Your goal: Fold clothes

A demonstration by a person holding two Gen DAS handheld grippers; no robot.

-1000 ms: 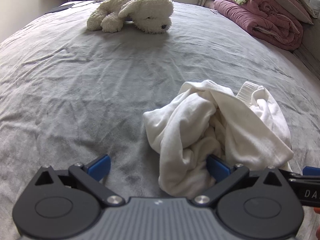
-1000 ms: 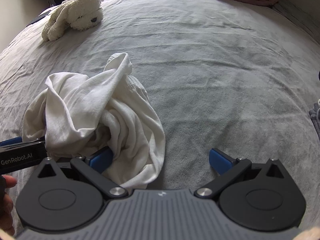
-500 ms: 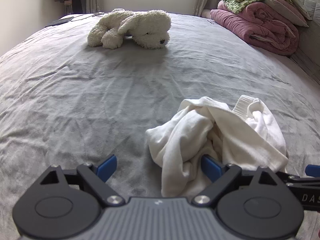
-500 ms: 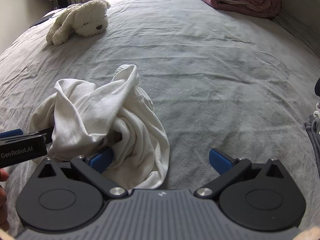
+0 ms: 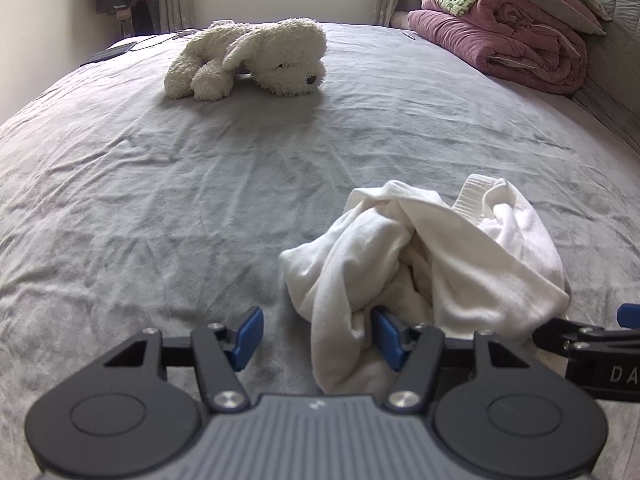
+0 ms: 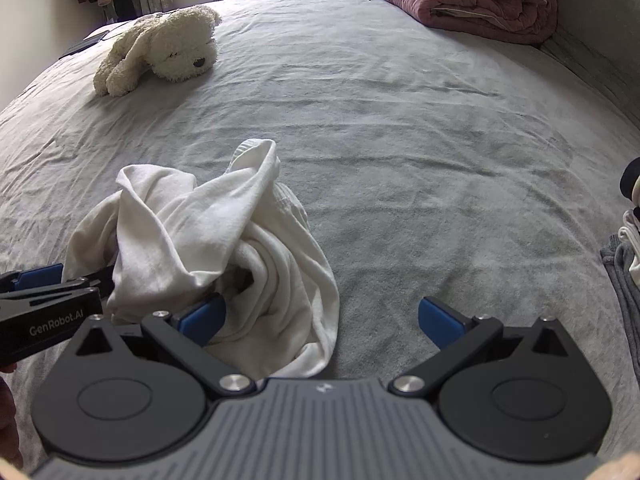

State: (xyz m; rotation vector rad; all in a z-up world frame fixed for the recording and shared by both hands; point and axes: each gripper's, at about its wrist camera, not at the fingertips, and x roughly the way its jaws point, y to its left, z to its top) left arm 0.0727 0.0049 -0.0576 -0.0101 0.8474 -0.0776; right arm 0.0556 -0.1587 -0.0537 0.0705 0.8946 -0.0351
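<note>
The white garment (image 5: 424,276) lies crumpled on the grey bed (image 5: 200,184), lower centre-right of the left view; left gripper (image 5: 316,334) and right gripper (image 6: 320,320) both gape, grasping nothing; closing now risks pinching several bunched layers, tangling it further.

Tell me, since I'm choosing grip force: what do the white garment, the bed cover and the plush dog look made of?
White garment: soft matte knit, probably cotton jersey; it crumples in limp folds and has a ribbed cuff or collar.
Bed cover: grey, short-napped, fleece or velvet-like; brushed light and dark patches show.
Plush dog: cream shaggy synthetic-looking pile, likely stuffed.
</note>
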